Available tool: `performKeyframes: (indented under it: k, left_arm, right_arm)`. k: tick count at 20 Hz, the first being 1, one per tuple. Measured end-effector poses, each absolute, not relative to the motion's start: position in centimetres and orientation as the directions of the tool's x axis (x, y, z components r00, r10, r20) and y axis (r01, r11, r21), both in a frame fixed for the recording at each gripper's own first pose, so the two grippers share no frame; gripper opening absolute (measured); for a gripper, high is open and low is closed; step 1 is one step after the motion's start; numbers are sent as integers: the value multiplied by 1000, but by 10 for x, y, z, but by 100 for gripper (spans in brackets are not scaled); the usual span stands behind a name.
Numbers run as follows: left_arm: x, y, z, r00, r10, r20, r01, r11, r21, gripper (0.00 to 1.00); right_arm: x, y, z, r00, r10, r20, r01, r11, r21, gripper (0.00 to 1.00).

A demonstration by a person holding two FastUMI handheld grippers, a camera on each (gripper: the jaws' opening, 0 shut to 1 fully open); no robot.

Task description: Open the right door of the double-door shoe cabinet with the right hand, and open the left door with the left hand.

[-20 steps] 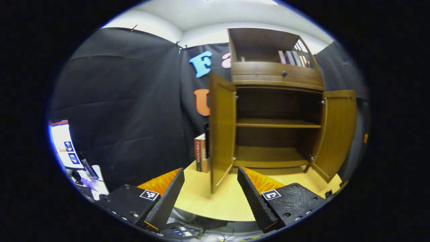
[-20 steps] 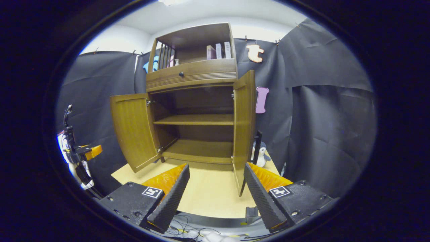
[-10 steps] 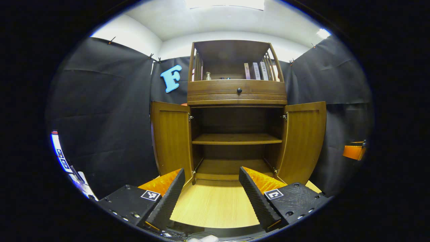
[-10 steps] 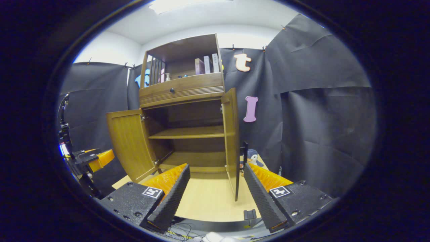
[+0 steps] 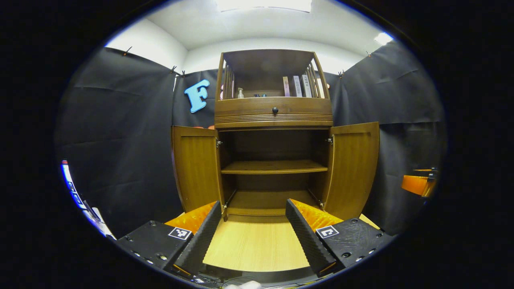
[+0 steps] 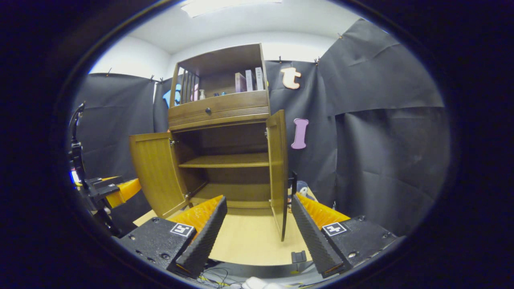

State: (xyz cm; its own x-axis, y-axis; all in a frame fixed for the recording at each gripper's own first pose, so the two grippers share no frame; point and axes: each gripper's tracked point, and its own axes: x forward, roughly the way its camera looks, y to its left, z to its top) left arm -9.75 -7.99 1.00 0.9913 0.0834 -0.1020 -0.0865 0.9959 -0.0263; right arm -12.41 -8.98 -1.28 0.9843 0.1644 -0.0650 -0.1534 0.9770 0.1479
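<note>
The wooden shoe cabinet [image 5: 274, 116] stands on a light wooden table [image 5: 257, 249], seen head-on in the left gripper view. Its left door [image 5: 196, 166] and right door [image 5: 353, 168] both stand swung wide, baring two empty shelves. My left gripper [image 5: 253, 230] is open, back from the cabinet, with nothing between its fingers. In the right gripper view the cabinet [image 6: 219, 110] appears from the right side, with the right door [image 6: 279, 172] edge-on and the left door [image 6: 156, 172] spread out. My right gripper [image 6: 259, 230] is open and holds nothing. The left gripper [image 6: 116, 190] shows far left there.
Books and small bottles [image 5: 295, 86] fill the cabinet's top shelf above a drawer with a knob [image 5: 275, 109]. A small plush toy [image 6: 302, 188] sits behind the right door. Cables [image 6: 225, 277] hang below the table's front edge. The other gripper [image 5: 417, 184] shows at the right edge.
The left gripper view has swung from an oblique look at the left door to a head-on view, then drifted slightly. The right gripper has backed away a little. Both doors stay swung out.
</note>
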Motion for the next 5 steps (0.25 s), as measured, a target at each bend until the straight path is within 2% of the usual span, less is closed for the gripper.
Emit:
performKeyframes:
  k: [5]
  left_arm:
    - [-103,-76,14,991,86,-98,-88,996,-13,96]
  right_arm:
    - [-126,-88,-10,984,168,-59,-158,976,149,99]
